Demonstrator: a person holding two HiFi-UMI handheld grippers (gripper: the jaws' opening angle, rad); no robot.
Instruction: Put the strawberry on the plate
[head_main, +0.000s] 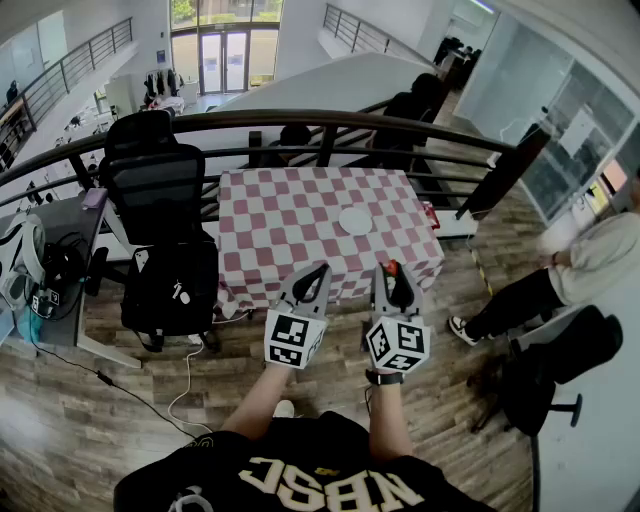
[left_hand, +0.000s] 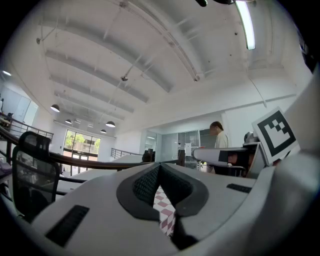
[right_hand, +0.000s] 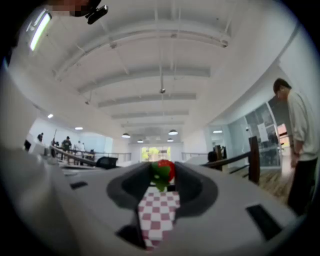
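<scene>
Checked cloth covers the table (head_main: 290, 225), which stands against a railing on an open office level. The plate (head_main: 355, 220) lies right of the table's middle, nearer the far edge than the near one, and it looks bare.

I have the strawberry (right_hand: 165, 171) pinched at the tips of the right gripper (right_hand: 162, 176), jaws closed on it, leaves hanging down into the gap. In the head view that gripper hangs over the near edge of the table, toward its right corner, well short of the plate. So I judge the pick-up done and the carry only begun. What is left is to bring the berry across the cloth to the plate, lower it and let go.

My left gripper (left_hand: 159, 167) has its jaw tips together with nothing between them; only cloth shows through the slot below the tips. It hangs over the same near edge, just beside the right one, and has no part in the work that I can see.
</scene>
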